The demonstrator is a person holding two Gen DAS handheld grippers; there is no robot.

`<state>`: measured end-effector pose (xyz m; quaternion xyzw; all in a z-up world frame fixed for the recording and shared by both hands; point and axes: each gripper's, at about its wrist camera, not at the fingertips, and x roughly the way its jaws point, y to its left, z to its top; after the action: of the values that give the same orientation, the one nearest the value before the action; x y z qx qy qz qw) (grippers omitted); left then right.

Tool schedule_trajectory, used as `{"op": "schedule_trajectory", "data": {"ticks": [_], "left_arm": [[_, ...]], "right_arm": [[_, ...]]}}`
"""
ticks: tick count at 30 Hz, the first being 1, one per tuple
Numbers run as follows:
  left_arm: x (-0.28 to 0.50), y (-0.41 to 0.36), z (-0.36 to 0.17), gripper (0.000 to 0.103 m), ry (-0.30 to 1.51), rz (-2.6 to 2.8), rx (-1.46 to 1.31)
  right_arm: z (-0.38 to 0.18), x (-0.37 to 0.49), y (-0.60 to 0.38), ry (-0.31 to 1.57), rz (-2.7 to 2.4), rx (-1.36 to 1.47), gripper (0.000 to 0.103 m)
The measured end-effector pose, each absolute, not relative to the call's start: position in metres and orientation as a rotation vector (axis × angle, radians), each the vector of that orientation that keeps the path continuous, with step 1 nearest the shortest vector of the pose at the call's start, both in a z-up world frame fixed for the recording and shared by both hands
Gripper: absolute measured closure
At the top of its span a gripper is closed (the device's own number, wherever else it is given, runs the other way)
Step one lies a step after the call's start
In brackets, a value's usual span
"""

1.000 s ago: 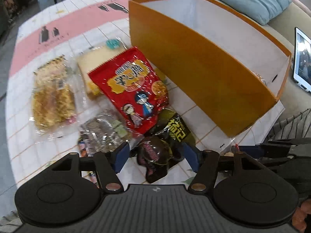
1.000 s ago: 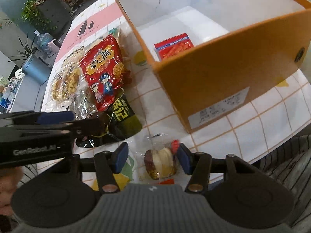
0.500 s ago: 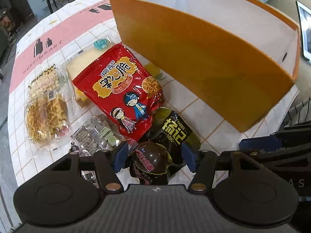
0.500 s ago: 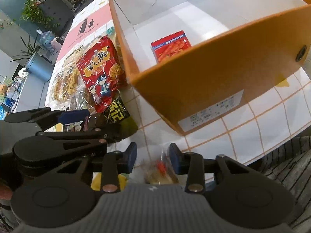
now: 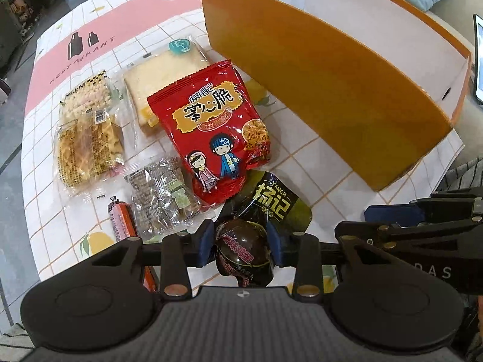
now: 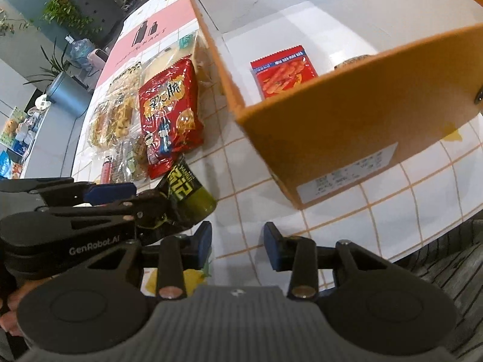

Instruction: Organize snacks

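Note:
My left gripper (image 5: 240, 246) is shut on a dark round snack packet (image 5: 243, 249), held just above the table. A black-green pouch (image 5: 276, 203) lies just beyond it, under the edge of a big red snack bag (image 5: 211, 129). The orange box (image 5: 332, 90) stands to the right; in the right wrist view it (image 6: 347, 126) holds a small red packet (image 6: 283, 71). My right gripper (image 6: 237, 242) has its jaws apart with nothing seen between them, over the table in front of the box. The left gripper (image 6: 99, 208) shows at its left.
Bread in clear wrap (image 5: 163, 72), two clear bags of biscuits (image 5: 87, 132), a clear bag of small sweets (image 5: 164, 199) and a pink sausage stick (image 5: 120, 221) lie left of the red bag. A tablet (image 5: 478, 60) sits far right. The table edge is near on the right.
My left gripper has closed on the dark round packet. My right gripper closed around a wrapped cake, which is now out of sight; the gripper has risen.

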<state>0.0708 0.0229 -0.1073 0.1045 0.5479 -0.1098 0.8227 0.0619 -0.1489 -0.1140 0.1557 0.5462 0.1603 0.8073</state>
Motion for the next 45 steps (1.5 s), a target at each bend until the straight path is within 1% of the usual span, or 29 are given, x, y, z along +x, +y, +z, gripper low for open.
{"op": "schedule_trajectory", "data": {"ticks": [1, 4, 6, 8, 9, 10, 11, 12, 13, 15, 16, 17, 21, 22, 23, 25, 26, 27, 29, 31, 33, 35, 38, 40, 41, 42, 44, 45], "left_arm": [[0.071, 0.022, -0.107, 0.053, 1.160, -0.227, 0.233], [0.071, 0.018, -0.109, 0.050, 1.152, -0.222, 0.258], [0.070, 0.016, -0.111, 0.044, 1.145, -0.225, 0.275], [0.073, 0.015, -0.113, 0.042, 1.148, -0.220, 0.275], [0.074, 0.016, -0.114, 0.046, 1.151, -0.222, 0.267], [0.073, 0.017, -0.113, 0.048, 1.154, -0.229, 0.249], [0.070, 0.017, -0.110, 0.056, 1.149, -0.229, 0.238], [0.067, 0.019, -0.107, 0.071, 1.140, -0.229, 0.228], [0.066, 0.022, -0.103, 0.073, 1.136, -0.228, 0.213], [0.064, 0.032, -0.098, 0.097, 1.134, -0.226, 0.164], [0.064, 0.037, -0.096, 0.098, 1.137, -0.218, 0.150], [0.064, 0.040, -0.096, 0.098, 1.143, -0.207, 0.144], [0.067, 0.051, -0.097, 0.097, 1.161, -0.177, 0.136], [0.065, 0.052, -0.095, 0.096, 1.162, -0.181, 0.133], [0.064, 0.052, -0.093, 0.091, 1.160, -0.191, 0.132], [0.063, 0.054, -0.089, 0.090, 1.149, -0.205, 0.134], [0.061, 0.055, -0.086, 0.088, 1.144, -0.209, 0.136], [0.065, 0.059, -0.087, 0.081, 1.140, -0.213, 0.134], [0.064, 0.065, -0.088, 0.075, 1.140, -0.224, 0.124], [0.062, 0.069, -0.090, 0.075, 1.150, -0.222, 0.128], [0.060, 0.073, -0.091, 0.068, 1.152, -0.214, 0.145], [0.060, 0.076, -0.090, 0.064, 1.155, -0.208, 0.156], [0.058, 0.083, -0.084, 0.063, 1.159, -0.172, 0.153], [0.057, 0.088, -0.080, 0.063, 1.159, -0.141, 0.126], [0.056, 0.093, -0.078, 0.063, 1.157, -0.127, 0.102], [0.054, 0.095, -0.077, 0.063, 1.155, -0.118, 0.083], [0.051, 0.102, -0.077, 0.063, 1.157, -0.099, 0.047], [0.049, 0.106, -0.077, 0.063, 1.158, -0.089, 0.029]], "right_arm": [[-0.114, 0.061, -0.149, 1.167, 0.343, 0.331, 0.065], [-0.114, 0.062, -0.149, 1.166, 0.343, 0.333, 0.065], [-0.115, 0.064, -0.150, 1.168, 0.346, 0.333, 0.065], [-0.115, 0.064, -0.153, 1.172, 0.348, 0.343, 0.066], [-0.115, 0.064, -0.154, 1.176, 0.351, 0.345, 0.066], [-0.115, 0.065, -0.153, 1.183, 0.363, 0.330, 0.062], [-0.114, 0.064, -0.153, 1.188, 0.372, 0.313, 0.059], [-0.114, 0.064, -0.153, 1.188, 0.370, 0.305, 0.052], [-0.113, 0.063, -0.155, 1.187, 0.364, 0.306, 0.050], [-0.111, 0.059, -0.161, 1.181, 0.359, 0.313, 0.048], [-0.110, 0.059, -0.163, 1.176, 0.363, 0.312, 0.044], [-0.110, 0.058, -0.163, 1.171, 0.374, 0.301, 0.043], [-0.109, 0.058, -0.160, 1.192, 0.404, 0.292, 0.043], [-0.109, 0.058, -0.159, 1.205, 0.417, 0.302, 0.043], [-0.107, 0.056, -0.158, 1.214, 0.435, 0.309, 0.043], [-0.101, 0.049, -0.152, 1.234, 0.498, 0.292, 0.043], [-0.099, 0.044, -0.148, 1.248, 0.535, 0.276, 0.043], [-0.098, 0.038, -0.145, 1.261, 0.564, 0.265, 0.043], [-0.103, 0.027, -0.135, 1.307, 0.596, 0.219, 0.043], [-0.115, 0.018, -0.121, 1.358, 0.572, 0.116, 0.043], [-0.125, 0.013, -0.114, 1.388, 0.508, 0.068, 0.043], [-0.135, 0.011, -0.119, 1.418, 0.404, 0.122, 0.043], [-0.155, 0.008, -0.136, 1.479, 0.221, 0.262, 0.043], [-0.178, 0.008, -0.145, 1.524, 0.125, 0.332, 0.042], [-0.190, 0.010, -0.147, 1.543, 0.092, 0.349, 0.044], [-0.202, 0.013, -0.148, 1.564, 0.067, 0.392, 0.048], [-0.219, 0.023, -0.157, 1.642, 0.058, 0.615, 0.040], [-0.223, 0.026, -0.160, 1.620, 0.057, 0.690, 0.034]]}}
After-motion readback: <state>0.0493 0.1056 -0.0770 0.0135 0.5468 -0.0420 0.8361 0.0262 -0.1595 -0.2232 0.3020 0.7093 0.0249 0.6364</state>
